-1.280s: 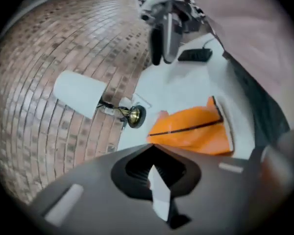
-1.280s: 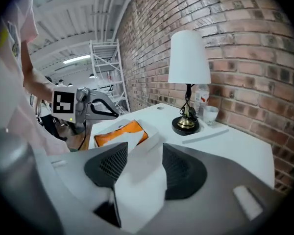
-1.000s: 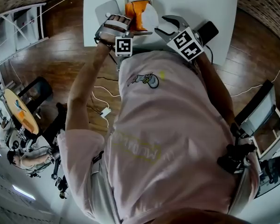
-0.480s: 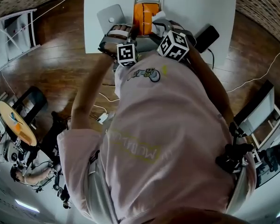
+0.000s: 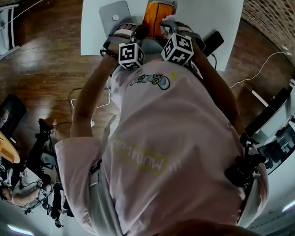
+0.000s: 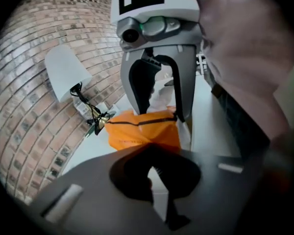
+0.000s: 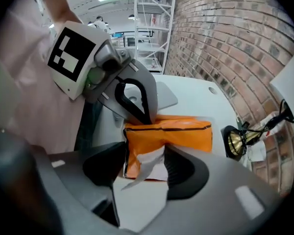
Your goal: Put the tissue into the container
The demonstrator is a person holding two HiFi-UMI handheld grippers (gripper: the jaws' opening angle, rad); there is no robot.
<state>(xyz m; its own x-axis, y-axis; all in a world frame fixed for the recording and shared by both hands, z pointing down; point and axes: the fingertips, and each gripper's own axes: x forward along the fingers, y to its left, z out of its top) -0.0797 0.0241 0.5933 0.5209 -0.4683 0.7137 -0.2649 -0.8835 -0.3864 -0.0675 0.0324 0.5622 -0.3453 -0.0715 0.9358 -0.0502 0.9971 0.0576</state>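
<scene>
**Tissue not yet pulled out, container not found**

The task is at its beginning. The orange tissue pack (image 5: 156, 14) lies on the white table (image 5: 206, 9), at 12 o'clock from the person. One white tissue (image 7: 148, 160) stands out of its slot; no sheet is free of the pack.

The right gripper (image 7: 146, 177) comes down over it. Its jaws have just been opening and now stand wide, with the tissue between them, but the pads do not press on it. The left gripper (image 6: 154, 173) is closed, with its tips at the near edge of the pack. I judge that it steadies the pack; whether it pinches the wrapper, I cannot tell.

What is left, in my judgement: to close on the sheet, draw it out and bring it to the container. I cannot pick out the container with certainty in any view.

On the table, a grey flat thing (image 5: 114, 11) lies at 11 o'clock from the pack and a black thing (image 5: 214, 39) at 4 o'clock. Near the brick wall (image 7: 225, 38) stand a lamp with a white shade (image 6: 63, 70) and a brass-coloured thing (image 7: 236, 142). The floor is of dark wood (image 5: 44, 58), with cables (image 5: 255, 73) on it, and a white metal rack (image 7: 154, 28) stands further back.
</scene>
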